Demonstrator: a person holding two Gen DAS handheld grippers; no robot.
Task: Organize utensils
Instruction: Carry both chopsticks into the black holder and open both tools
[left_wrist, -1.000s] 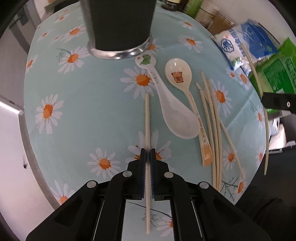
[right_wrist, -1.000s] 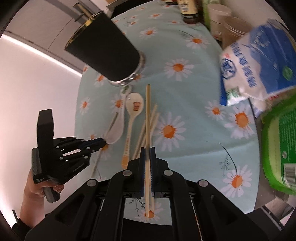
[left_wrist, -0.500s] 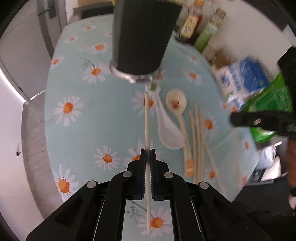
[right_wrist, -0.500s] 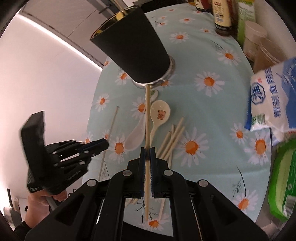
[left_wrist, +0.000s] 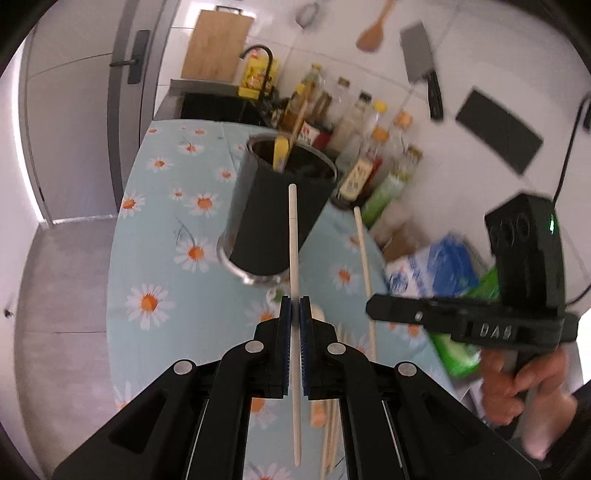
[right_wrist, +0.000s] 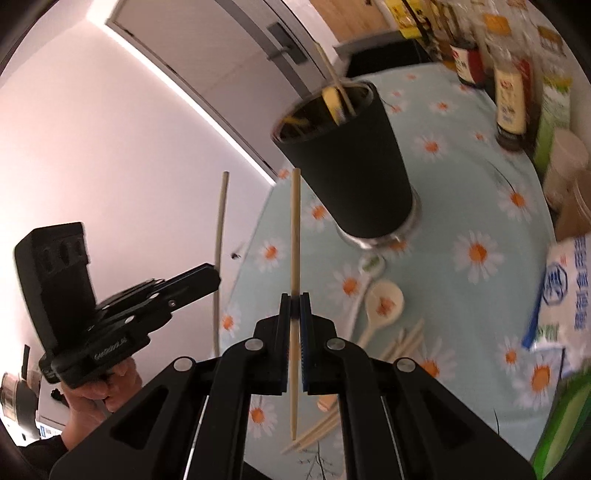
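Left hand-held gripper (left_wrist: 294, 314) clamped on pale chopstick (left_wrist: 293, 240); right hand-held gripper (right_wrist: 294, 306) clamped on wooden chopstick (right_wrist: 295, 229) — both above counter (left_wrist: 166, 266). Advice: aim tips over black holder (left_wrist: 273, 218) mouth, one by one — avoid crossing.

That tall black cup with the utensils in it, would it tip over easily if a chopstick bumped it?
Possibly. The black cup is tall and narrows toward its base, so a knock near the rim could rock it. Its metal foot probably steadies it somewhat. The utensils leaning inside put a little weight up high, so lowering each chopstick in gently seems wise.
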